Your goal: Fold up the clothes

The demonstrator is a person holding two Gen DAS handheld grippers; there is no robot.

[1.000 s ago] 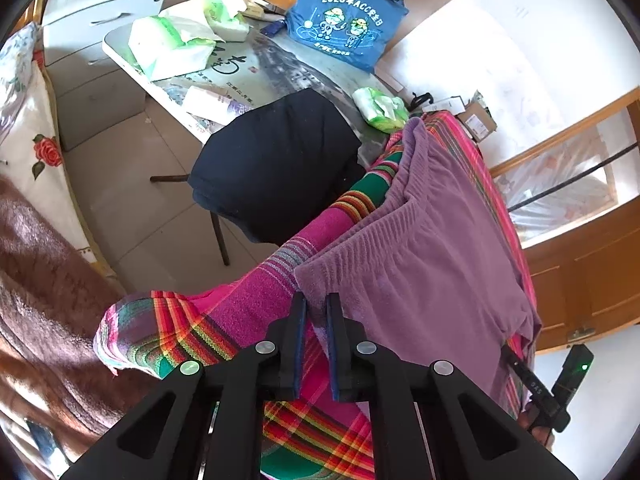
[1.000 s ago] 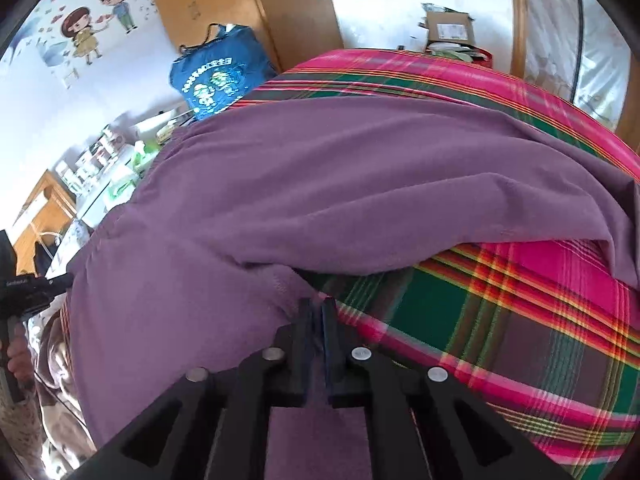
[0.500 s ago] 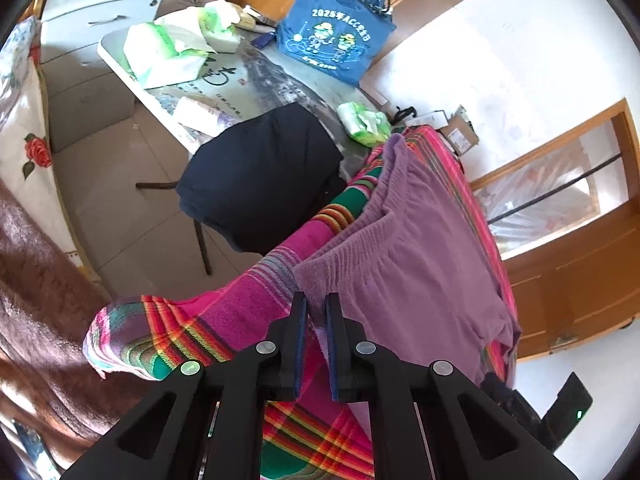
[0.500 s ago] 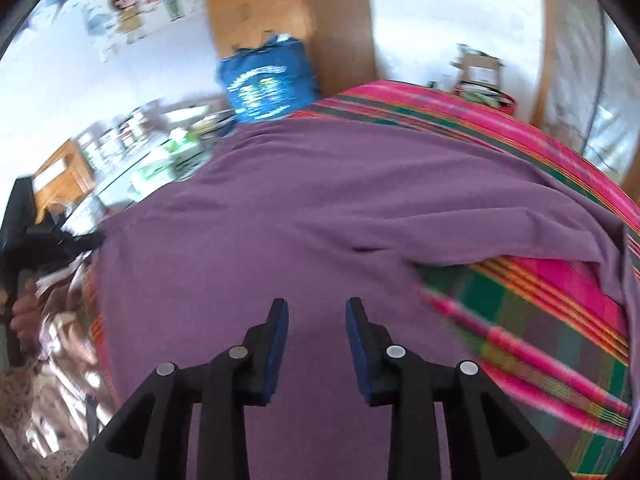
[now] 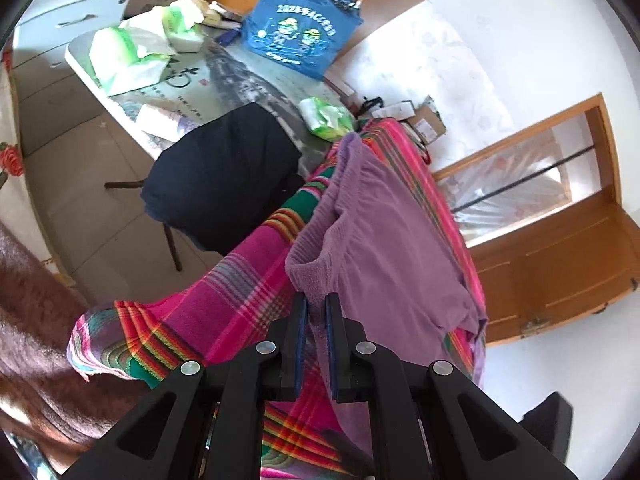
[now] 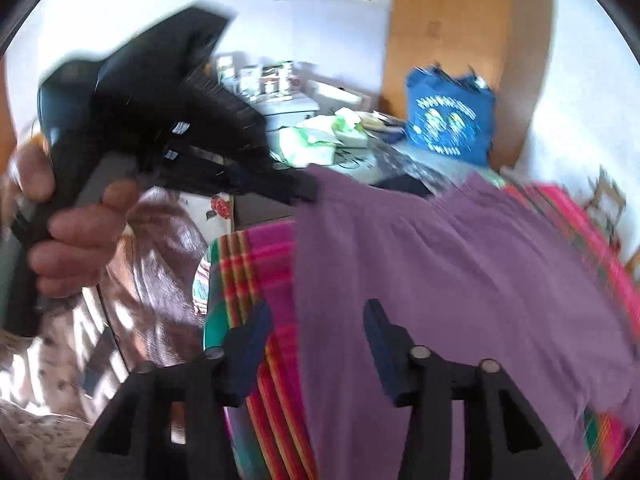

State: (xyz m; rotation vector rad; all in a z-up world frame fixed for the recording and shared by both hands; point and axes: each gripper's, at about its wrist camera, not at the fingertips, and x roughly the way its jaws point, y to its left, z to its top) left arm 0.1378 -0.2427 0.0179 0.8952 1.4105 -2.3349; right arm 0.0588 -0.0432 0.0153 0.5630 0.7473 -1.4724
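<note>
Purple pants [image 5: 384, 248] lie spread on a pink, green and red plaid blanket [image 5: 224, 304]. My left gripper [image 5: 316, 306] is shut on the near corner of their ribbed waistband and holds it slightly raised. In the right wrist view the pants [image 6: 460, 280] fill the middle and right. My right gripper [image 6: 316, 316] is open and empty just above their near edge. The left gripper and the hand holding it show at upper left of that view [image 6: 304, 190], pinching the cloth.
A chair draped in black cloth [image 5: 224, 176] stands beyond the blanket. Behind it is a table [image 5: 224, 76] with a blue bag [image 5: 300, 24] and green-white packets [image 5: 132, 52]. A brown blanket [image 5: 32, 320] lies at the left. A wooden door [image 5: 560, 264] is at right.
My right gripper let go of the purple pants, opened wide and swung left toward the waistband end. My left gripper kept its hold on the waistband corner and lifted slightly.
</note>
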